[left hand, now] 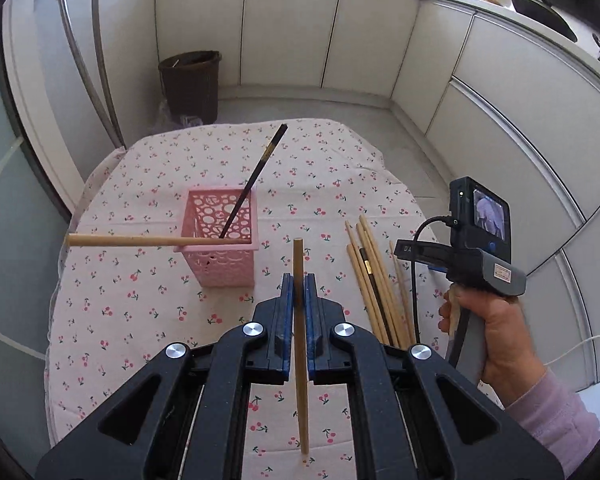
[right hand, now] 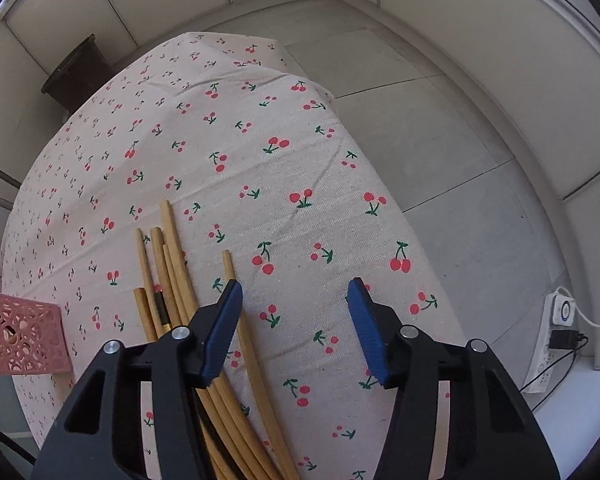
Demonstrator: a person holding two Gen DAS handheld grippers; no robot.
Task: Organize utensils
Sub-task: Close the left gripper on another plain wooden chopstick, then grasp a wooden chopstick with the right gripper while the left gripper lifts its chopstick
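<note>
Your left hand-held gripper [left hand: 299,300] is pinching a wooden chopstick [left hand: 300,344] between its blue pads; the stick stands near upright in the left wrist view, its top end clear above the fingertips and its lower end just above the cherry-print cloth [left hand: 148,320]. Your right hand-held gripper [right hand: 294,320] is spread, with nothing between the pads. One lone wooden stick [right hand: 252,344] passes under its left finger; the bundle of loose chopsticks [right hand: 168,272] lies just beside that finger, fanned on the cloth with one dark stick among the wooden ones.

The pink basket [left hand: 220,240] stands upright on the bench, left of centre in the left wrist view, well inside the bench edges. A black chopstick [left hand: 256,180] leans in it, tip out past the far right corner. A second wooden chopstick [left hand: 152,241] lies across its near rim, with its long end reaching out leftward toward the left bench edge.

Open cloth lies between basket and bundle, and across the far half of the bench. The bundle sits near the right bench edge [right hand: 380,184], where the cloth drops away to the tiled floor [right hand: 440,128]. A dark bin [left hand: 191,86] stands on the floor beyond the far edge. A power strip [right hand: 552,344] with a cable lies on the floor to the right of the bench.
</note>
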